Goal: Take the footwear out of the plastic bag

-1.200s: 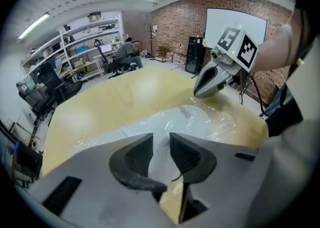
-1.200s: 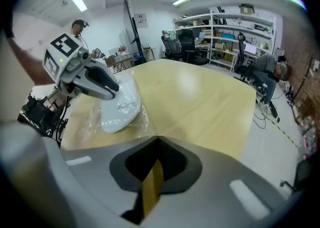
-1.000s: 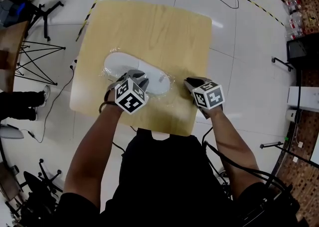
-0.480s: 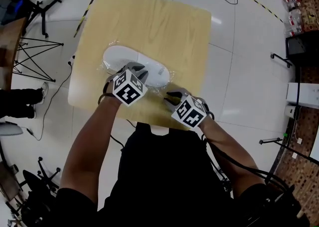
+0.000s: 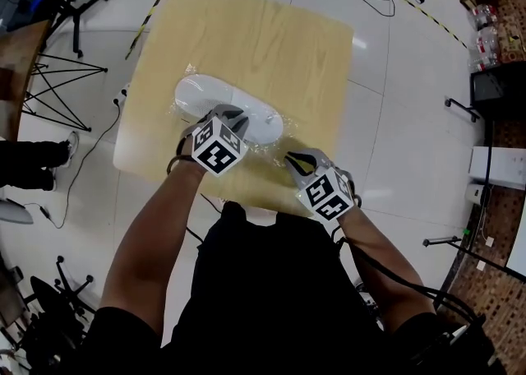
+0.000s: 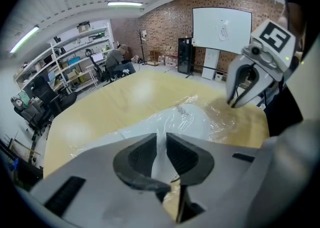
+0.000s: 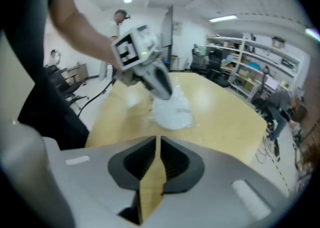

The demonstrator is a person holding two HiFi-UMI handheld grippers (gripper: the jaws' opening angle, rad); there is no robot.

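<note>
A pale wooden table stands on the tiled floor, and on it lies a white shoe, wrapped in a clear bag that crinkles out past its toe. The shoe lies slantwise, towards the person's left and near the table's front edge.

The left gripper comes down steeply on the end of the shoe nearest the person. Its jaws have just been closing and stand a thin slit apart, with the white of the bagged shoe filling it: they pinch the shoe through the plastic.

The right gripper sits just beside it, tips down at the loose edge of the bag near the table's front. Its jaws have just been closing and are all but pressed together. Only bare wood shows through the slit, and I cannot tell whether any film is caught there.
</note>
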